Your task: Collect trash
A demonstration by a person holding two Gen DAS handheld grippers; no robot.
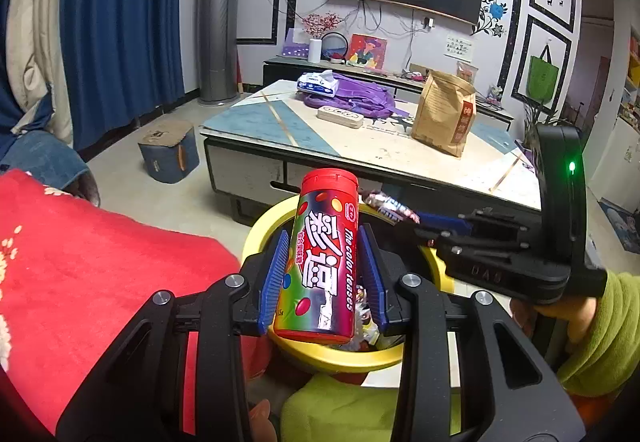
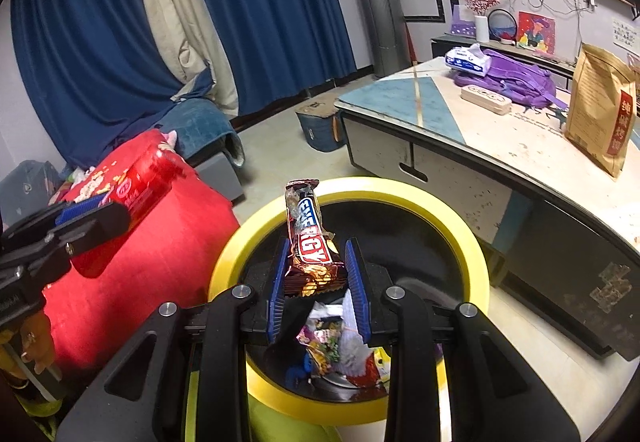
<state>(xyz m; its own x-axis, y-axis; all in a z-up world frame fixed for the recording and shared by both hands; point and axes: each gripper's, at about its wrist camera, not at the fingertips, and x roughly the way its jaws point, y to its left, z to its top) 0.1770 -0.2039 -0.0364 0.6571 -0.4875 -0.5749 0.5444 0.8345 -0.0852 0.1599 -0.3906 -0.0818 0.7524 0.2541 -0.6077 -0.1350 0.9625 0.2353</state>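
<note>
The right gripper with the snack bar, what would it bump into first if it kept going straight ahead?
Probably the far inner wall of the yellow-rimmed bin: the right gripper, shut on the energy bar, points across its opening. Depth is unclear; it might clear the rim toward the coffee table.

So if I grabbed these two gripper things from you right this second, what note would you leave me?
Left gripper: shut on the red candy tube, held above the yellow-rimmed bin.
Right gripper: shut on the Energy bar wrapper, also over the bin.
Done: wrappers already lie at the bin's bottom.
Left: open both grippers so the tube and wrapper drop in. The coffee table holds a brown paper bag, purple bag and tissue pack; I cannot tell whether any of those count as trash.
</note>
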